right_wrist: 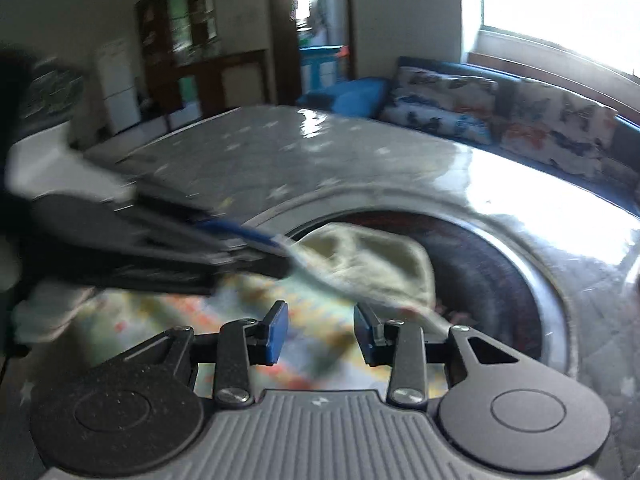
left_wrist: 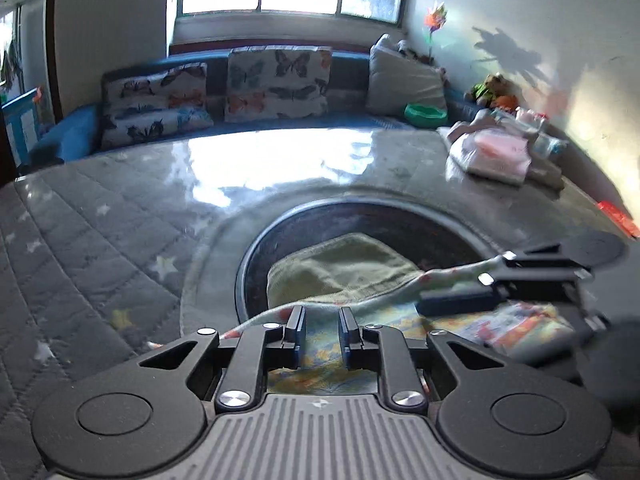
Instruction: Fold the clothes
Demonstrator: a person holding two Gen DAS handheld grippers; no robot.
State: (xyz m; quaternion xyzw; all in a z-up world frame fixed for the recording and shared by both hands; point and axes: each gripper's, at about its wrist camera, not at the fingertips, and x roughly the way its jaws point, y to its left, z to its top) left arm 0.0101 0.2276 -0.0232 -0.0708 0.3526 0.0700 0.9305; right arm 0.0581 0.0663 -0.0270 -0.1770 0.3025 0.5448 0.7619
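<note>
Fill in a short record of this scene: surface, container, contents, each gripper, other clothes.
Surface: grey star-print quilt
Container: round basin on the quilt
Contents: yellow-green towel, patterned cloth
Left gripper: pinching the patterned cloth's edge
Right gripper: open above the patterned cloth
Other clothes: stacked clothes near the wall
</note>
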